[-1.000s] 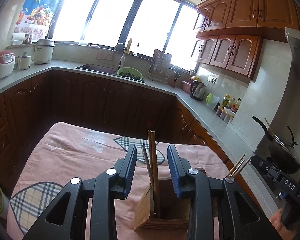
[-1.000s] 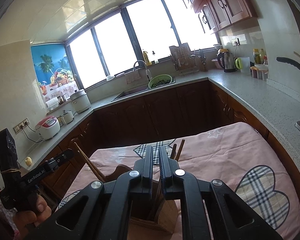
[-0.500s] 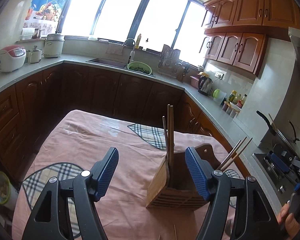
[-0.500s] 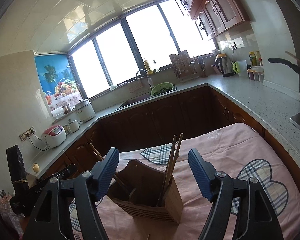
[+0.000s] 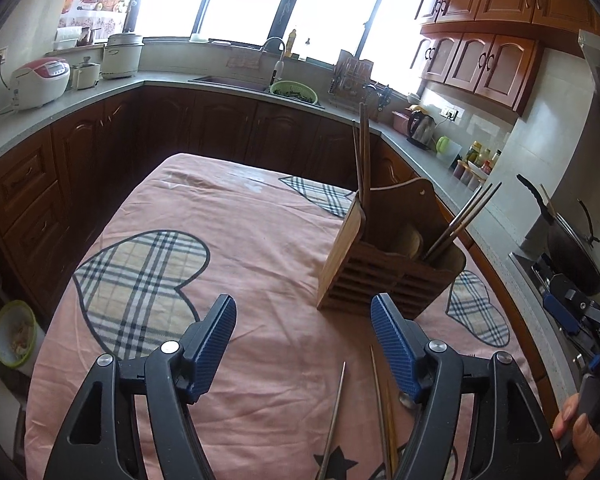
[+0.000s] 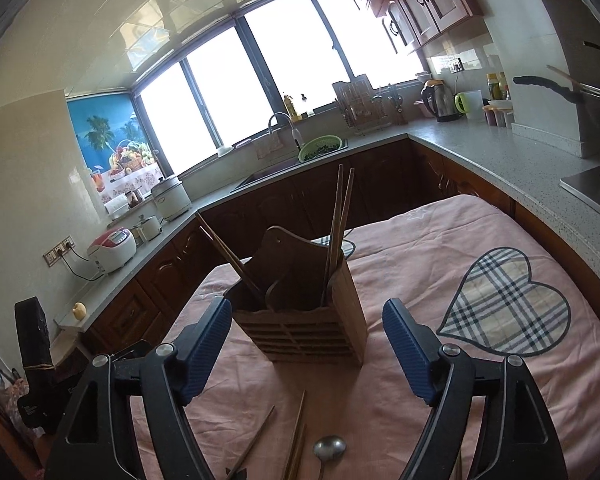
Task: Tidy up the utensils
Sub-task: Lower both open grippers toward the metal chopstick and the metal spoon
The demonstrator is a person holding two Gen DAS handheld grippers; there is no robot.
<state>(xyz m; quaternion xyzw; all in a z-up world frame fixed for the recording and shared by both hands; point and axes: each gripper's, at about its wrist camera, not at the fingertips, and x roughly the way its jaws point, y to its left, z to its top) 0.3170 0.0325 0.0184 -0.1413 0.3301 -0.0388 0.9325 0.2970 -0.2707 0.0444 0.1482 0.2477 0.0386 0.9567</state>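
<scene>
A wooden utensil holder (image 5: 388, 260) stands on the pink tablecloth, with a pair of chopsticks upright at its left end (image 5: 362, 152) and a pair leaning at its right end (image 5: 466, 216). My left gripper (image 5: 304, 344) is open and empty, short of the holder. Loose chopsticks (image 5: 336, 408) lie on the cloth under it. In the right wrist view the holder (image 6: 304, 312) is just beyond my open, empty right gripper (image 6: 308, 344). Loose chopsticks (image 6: 296, 432) and a metal spoon (image 6: 329, 449) lie on the cloth below it.
The table (image 5: 260, 248) is covered with a pink cloth with plaid hearts. Dark wood cabinets and a grey counter (image 5: 100, 92) ring it, with rice cookers, a sink and a kettle. A wok (image 5: 572, 248) sits on the stove at the right.
Both grippers have opened wide and pulled back from the holder. The chopsticks they were at now stand in the holder. Loose utensils on the cloth have come into view.
</scene>
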